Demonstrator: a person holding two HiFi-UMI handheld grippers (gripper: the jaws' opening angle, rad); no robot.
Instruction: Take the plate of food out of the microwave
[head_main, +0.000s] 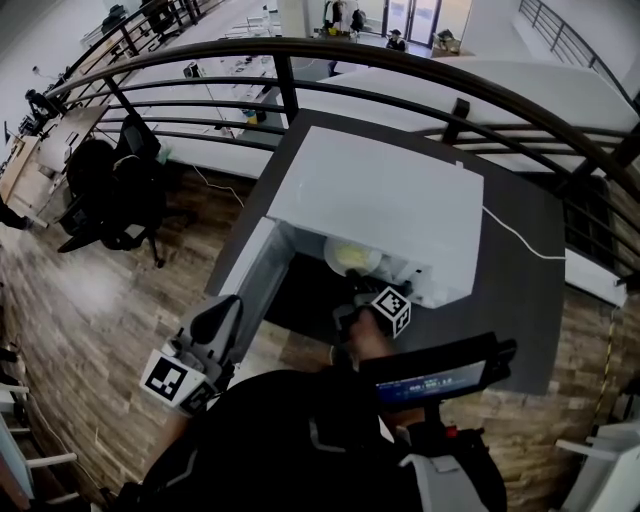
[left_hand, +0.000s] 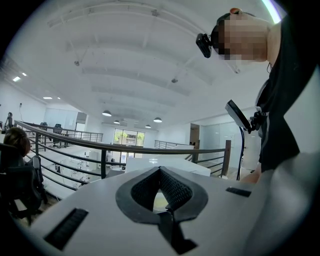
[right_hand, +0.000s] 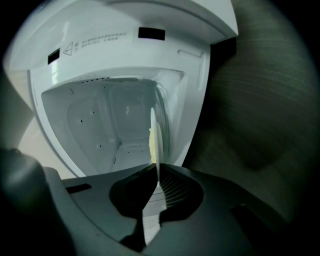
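A white microwave (head_main: 380, 200) stands on a dark table (head_main: 520, 300) with its door (head_main: 255, 275) swung open to the left. A pale plate of yellowish food (head_main: 352, 258) sits at the mouth of the cavity. My right gripper (head_main: 357, 296) reaches into the opening. In the right gripper view the plate (right_hand: 154, 135) shows edge-on, its rim clamped between the pads of the right gripper (right_hand: 158, 182), with the white cavity (right_hand: 100, 120) behind. My left gripper (head_main: 222, 318) hangs by the door's outer edge, away from the plate. Its jaws meet at the tips with nothing held (left_hand: 161, 170).
A curved black railing (head_main: 400, 60) runs behind the table, with an office floor far below. A white cable (head_main: 520, 240) trails from the microwave across the table's right side. A dark device on a stand (head_main: 435, 375) sits at the person's chest. The floor is wood (head_main: 90, 300).
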